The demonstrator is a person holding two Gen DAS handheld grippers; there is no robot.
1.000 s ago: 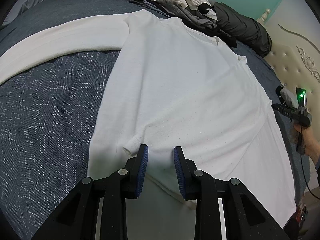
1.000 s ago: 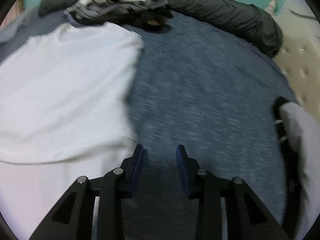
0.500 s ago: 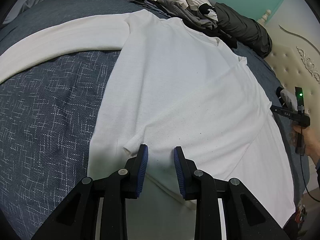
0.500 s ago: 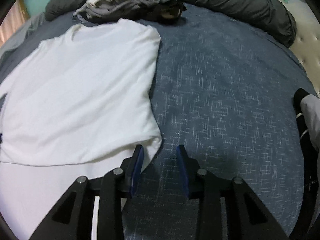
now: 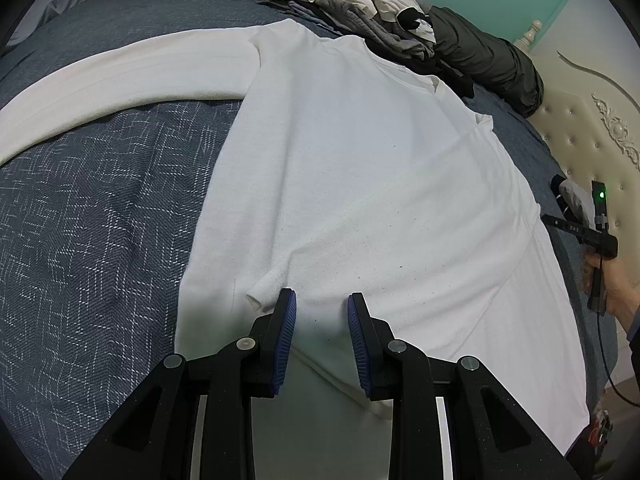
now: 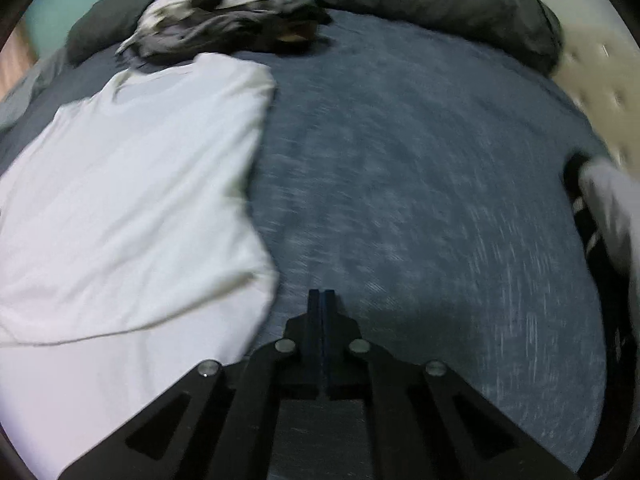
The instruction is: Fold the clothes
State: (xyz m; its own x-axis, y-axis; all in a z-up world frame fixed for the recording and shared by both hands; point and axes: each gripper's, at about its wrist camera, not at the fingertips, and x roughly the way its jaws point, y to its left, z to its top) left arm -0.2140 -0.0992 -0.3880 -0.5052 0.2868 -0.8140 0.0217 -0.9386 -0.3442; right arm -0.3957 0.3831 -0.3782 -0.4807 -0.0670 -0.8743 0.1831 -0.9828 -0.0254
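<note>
shirt, white and long-sleeved, lies flat on the blue bedspread, left gripper held over its lower part with jaws parted and empty, right gripper clamped together, empty, beside its edge.

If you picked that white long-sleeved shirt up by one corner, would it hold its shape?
Probably not. The white shirt lies limp on the bed, one sleeve curving loosely, so it would likely droop. It looks thin and light, and should slide easily.

shirt flat on bed | clothes pile behind shirt | headboard right
</note>
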